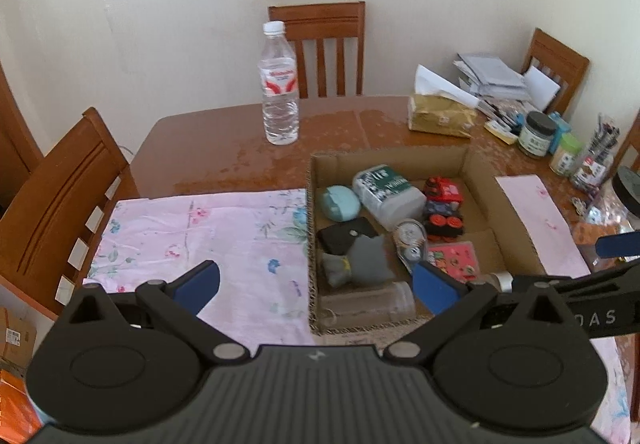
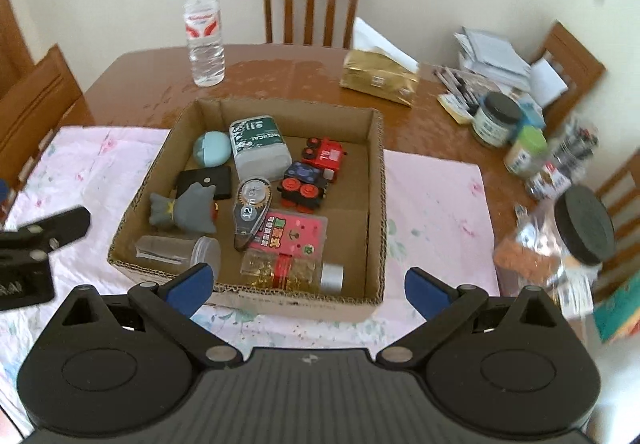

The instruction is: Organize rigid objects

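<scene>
While both grippers hang over the cloth-covered near end of the table [image 2: 280, 60], neither holds anything: the right gripper [image 2: 310, 290] has its blue pads spread as wide as they go, with only the near wall of the box [image 2: 376, 204] showing between them, and the left gripper [image 1: 316, 286] likewise has its jaws well apart and empty, above the cloth [image 1: 192, 236] and the box's left wall. The cardboard box sits on the pink floral cloth and holds the sorted things. At the back lie a teal case [image 2: 212, 149] and, just to its right, a green-and-white tin [image 2: 260, 152] marked MEDICAL; right of that stands a red toy train [image 2: 326, 158], with a dark block toy with red wheels [image 2: 304, 188] just in front of it. A black wallet [image 2: 206, 182] lies near the left wall, partly under a grey plush [image 2: 184, 212]. A tape dispenser [image 2: 250, 210] lies in the middle, touching a pink card [image 2: 294, 232]. Along the near wall lie a clear jar [image 2: 176, 250] on its side and a bottle of gold bits [image 2: 292, 270] with a silver cap. Behind the box stand a water bottle [image 2: 203, 28] and a gold tissue pack [image 2: 378, 78]; jars and papers crowd the table's right end.
</scene>
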Demonstrator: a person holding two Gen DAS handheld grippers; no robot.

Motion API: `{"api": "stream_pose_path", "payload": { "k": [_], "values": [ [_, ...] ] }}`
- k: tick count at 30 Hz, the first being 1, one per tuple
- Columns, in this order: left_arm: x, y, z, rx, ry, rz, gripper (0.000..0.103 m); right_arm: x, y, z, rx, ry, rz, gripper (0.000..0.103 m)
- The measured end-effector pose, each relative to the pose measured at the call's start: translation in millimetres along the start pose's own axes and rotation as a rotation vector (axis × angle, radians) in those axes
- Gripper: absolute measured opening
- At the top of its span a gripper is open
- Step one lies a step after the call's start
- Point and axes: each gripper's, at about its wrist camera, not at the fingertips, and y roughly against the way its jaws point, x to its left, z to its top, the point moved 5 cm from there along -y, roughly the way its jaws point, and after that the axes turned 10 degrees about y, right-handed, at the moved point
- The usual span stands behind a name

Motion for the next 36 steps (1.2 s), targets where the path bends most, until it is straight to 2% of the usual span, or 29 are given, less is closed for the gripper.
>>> {"api": "stream_pose_path", "payload": {
  "k": [9,36],
  "values": [
    [-5,3,-4,0.036,0.002,0.014,0.102,-4,11,-4,-0.02,-0.042,-0.011,0.103],
    [-6,10,3,0.038,0.011,0.028,0.102,-6,16,2,-0.038,-0.048,-0.02,0.103]
  ]
}}
